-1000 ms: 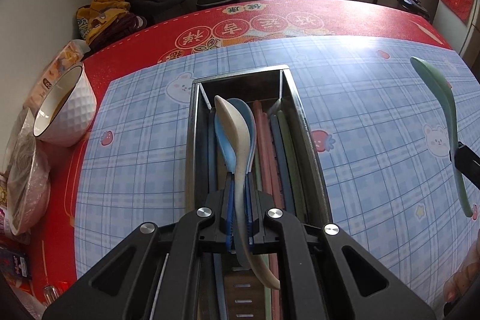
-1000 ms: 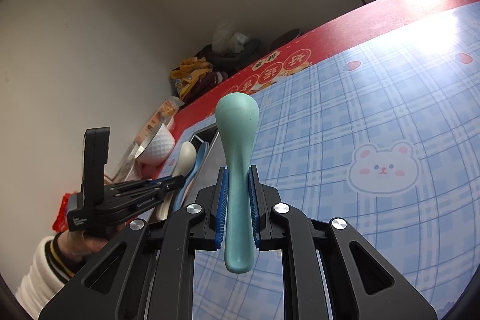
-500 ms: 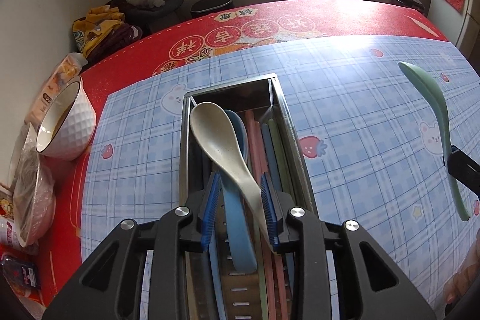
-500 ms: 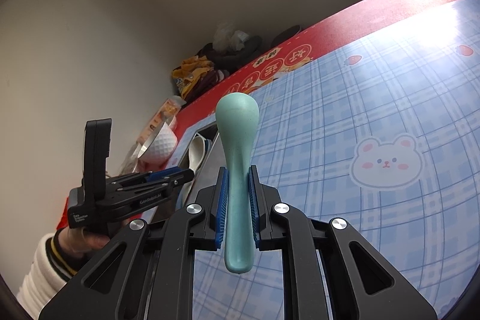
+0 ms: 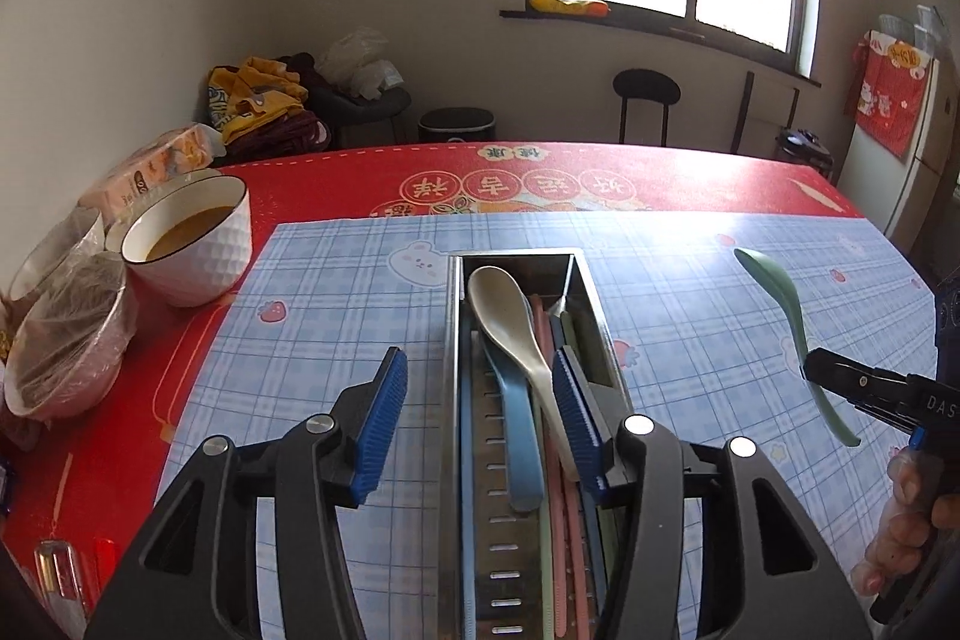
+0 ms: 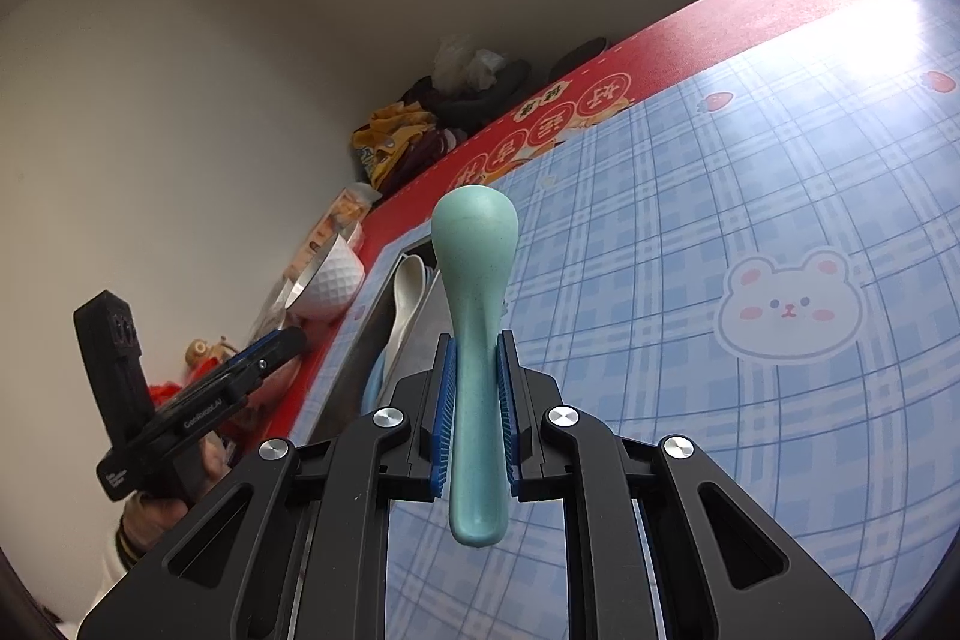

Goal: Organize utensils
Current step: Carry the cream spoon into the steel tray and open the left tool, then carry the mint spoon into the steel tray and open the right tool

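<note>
A long steel utensil tray (image 5: 451, 340) lies on the blue checked mat. In it a beige spoon (image 5: 510, 325) rests on a blue spoon (image 5: 519, 424), beside several coloured chopsticks (image 5: 561, 520). My left gripper (image 5: 480, 400) is open and empty, its jaws wide apart above the tray's near half. My right gripper (image 6: 474, 400) is shut on a green spoon (image 6: 477, 292), held in the air right of the tray; that spoon also shows in the left wrist view (image 5: 786, 316). The tray (image 6: 384, 304) shows in the right wrist view too.
A white bowl of brown liquid (image 5: 189, 244) and plastic-covered bowls (image 5: 66, 334) stand on the red tablecloth at the left. A snack packet (image 5: 153, 166) lies behind them. A stool (image 5: 645, 91) and a bin (image 5: 456, 124) stand beyond the table's far edge.
My left gripper has opened and let go of the beige spoon, which now lies in the tray on the blue spoon. The gripper has drawn back and tilted up. The right gripper still holds the green spoon.
</note>
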The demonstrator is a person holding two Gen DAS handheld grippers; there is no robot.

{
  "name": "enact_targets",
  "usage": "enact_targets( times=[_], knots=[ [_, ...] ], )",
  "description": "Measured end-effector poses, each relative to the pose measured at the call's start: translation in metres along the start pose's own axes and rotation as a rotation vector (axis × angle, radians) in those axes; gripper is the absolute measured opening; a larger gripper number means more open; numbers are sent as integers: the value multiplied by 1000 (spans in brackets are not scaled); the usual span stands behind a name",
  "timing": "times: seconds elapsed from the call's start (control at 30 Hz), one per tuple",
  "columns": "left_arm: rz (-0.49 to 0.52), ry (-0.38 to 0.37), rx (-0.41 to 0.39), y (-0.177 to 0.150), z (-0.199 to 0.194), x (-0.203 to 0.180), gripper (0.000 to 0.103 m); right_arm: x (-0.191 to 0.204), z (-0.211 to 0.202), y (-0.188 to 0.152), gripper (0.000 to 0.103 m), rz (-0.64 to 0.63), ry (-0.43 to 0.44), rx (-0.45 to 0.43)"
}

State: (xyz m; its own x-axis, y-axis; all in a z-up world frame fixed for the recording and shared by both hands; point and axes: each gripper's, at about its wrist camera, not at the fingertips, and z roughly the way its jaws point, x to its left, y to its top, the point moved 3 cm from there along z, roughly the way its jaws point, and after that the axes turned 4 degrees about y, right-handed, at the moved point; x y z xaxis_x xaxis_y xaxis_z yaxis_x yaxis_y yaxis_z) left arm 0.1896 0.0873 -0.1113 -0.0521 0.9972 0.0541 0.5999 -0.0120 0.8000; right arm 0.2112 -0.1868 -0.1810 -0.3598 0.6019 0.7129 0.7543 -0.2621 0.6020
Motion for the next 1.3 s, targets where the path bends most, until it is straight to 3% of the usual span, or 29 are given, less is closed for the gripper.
enact_targets(
  times=[0.4,0.7,0.93,1.3],
  knots=[
    [-100,32,-131,-27,-13,44,82,39,34,2,14,-45,-14,79],
    [-212,-40,-143,-29,-18,69,85,93,109,12,14,-31,-16,204],
    [-261,-39,-120,-31,-13,79,86,84,153,7,14,55,-110,261],
    [-291,-43,-109,-34,-14,83,86,75,167,7,15,124,-137,299]
  ],
)
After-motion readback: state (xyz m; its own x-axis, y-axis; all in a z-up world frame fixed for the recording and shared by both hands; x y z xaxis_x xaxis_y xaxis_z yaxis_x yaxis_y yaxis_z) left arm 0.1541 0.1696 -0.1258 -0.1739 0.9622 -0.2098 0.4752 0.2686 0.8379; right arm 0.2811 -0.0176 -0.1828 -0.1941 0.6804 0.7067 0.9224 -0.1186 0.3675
